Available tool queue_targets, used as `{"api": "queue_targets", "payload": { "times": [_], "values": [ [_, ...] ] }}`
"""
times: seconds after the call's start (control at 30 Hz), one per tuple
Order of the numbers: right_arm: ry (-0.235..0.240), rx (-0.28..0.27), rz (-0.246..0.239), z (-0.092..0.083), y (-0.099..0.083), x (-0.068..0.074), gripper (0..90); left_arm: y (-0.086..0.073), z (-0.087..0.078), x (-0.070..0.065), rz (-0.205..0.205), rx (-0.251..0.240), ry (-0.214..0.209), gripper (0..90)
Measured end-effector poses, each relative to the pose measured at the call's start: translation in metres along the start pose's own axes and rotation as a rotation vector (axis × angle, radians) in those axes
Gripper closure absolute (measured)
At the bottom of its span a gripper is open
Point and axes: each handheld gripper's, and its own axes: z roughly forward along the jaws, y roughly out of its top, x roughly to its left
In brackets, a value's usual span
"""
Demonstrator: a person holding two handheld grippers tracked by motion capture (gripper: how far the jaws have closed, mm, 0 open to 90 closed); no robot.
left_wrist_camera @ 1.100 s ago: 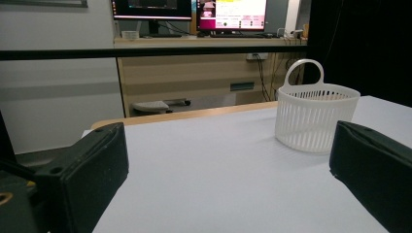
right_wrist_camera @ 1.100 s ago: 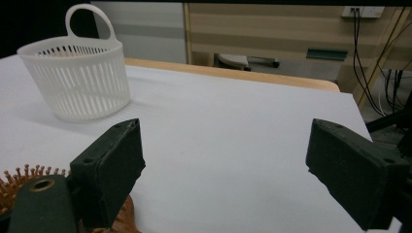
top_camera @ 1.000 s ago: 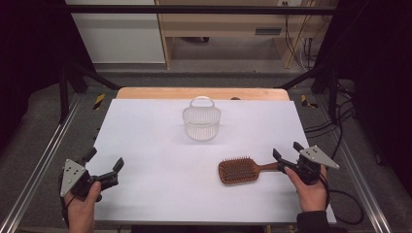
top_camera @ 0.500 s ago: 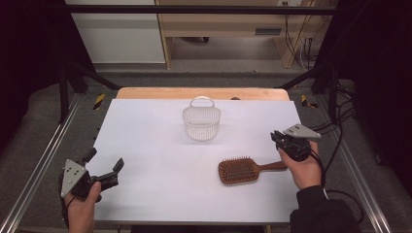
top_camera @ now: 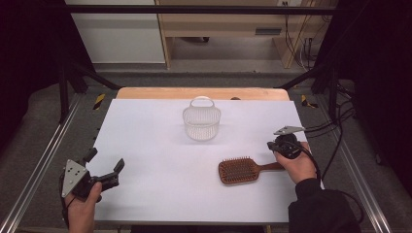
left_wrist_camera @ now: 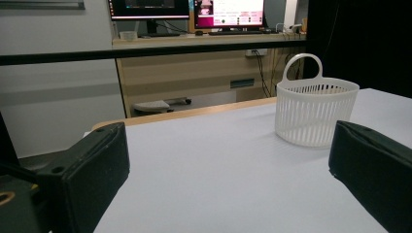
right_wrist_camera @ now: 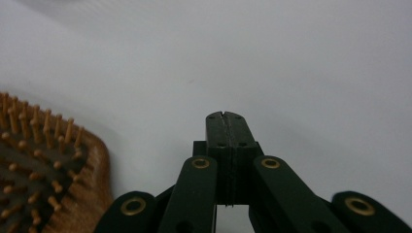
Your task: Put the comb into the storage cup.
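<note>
Right claw (right_wrist_camera: 227,116) has just closed, nothing between jaws; hairbrush (top_camera: 243,170) lies just beside it, handle pointing toward my right hand.

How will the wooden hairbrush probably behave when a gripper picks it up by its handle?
The hairbrush looks like stiff wood, so it should not bend. Its wide paddle head appears heavier than the thin handle, so it may droop toward the head. It lies flat with bristles up on the table, so it is unlikely to roll.
</note>
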Motion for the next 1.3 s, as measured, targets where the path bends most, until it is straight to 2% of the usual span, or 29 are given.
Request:
{"api": "queue_targets", "payload": {
  "times": [0.17, 0.3, 0.47, 0.57, 0.63, 0.87, 1.13, 1.3],
  "values": [
    [0.018, 0.049, -0.003, 0.002, -0.014, 0.005, 90.0, 0.0, 0.0, -0.001, 0.005, -0.001, -0.005, 1.4],
    [0.023, 0.087, -0.025, 0.004, -0.024, 0.008, 90.0, 0.001, 0.0, -0.001, 0.009, 0.0, -0.007, 1.4],
    [0.057, 0.118, -0.025, 0.001, -0.03, 0.012, 90.0, 0.0, 0.0, -0.002, 0.012, 0.003, -0.008, 1.4],
    [0.085, 0.149, -0.045, -0.006, -0.036, 0.019, 90.0, 0.0, 0.001, -0.002, 0.016, 0.006, -0.012, 1.5],
    [0.093, 0.157, -0.048, -0.008, -0.037, 0.021, 90.0, 0.0, 0.002, -0.003, 0.019, 0.009, -0.013, 1.5],
    [0.144, 0.181, -0.05, -0.022, -0.046, 0.04, 90.0, 0.0, 0.001, -0.002, 0.015, 0.008, -0.013, 1.7],
    [0.175, 0.192, -0.063, -0.027, -0.048, 0.053, 90.0, 0.0, 0.001, -0.001, 0.014, 0.01, -0.011, 1.7],
    [0.201, 0.203, -0.048, -0.027, -0.049, 0.058, 90.0, 0.0, 0.001, -0.001, 0.014, 0.01, -0.011, 1.7]
  ]
}}
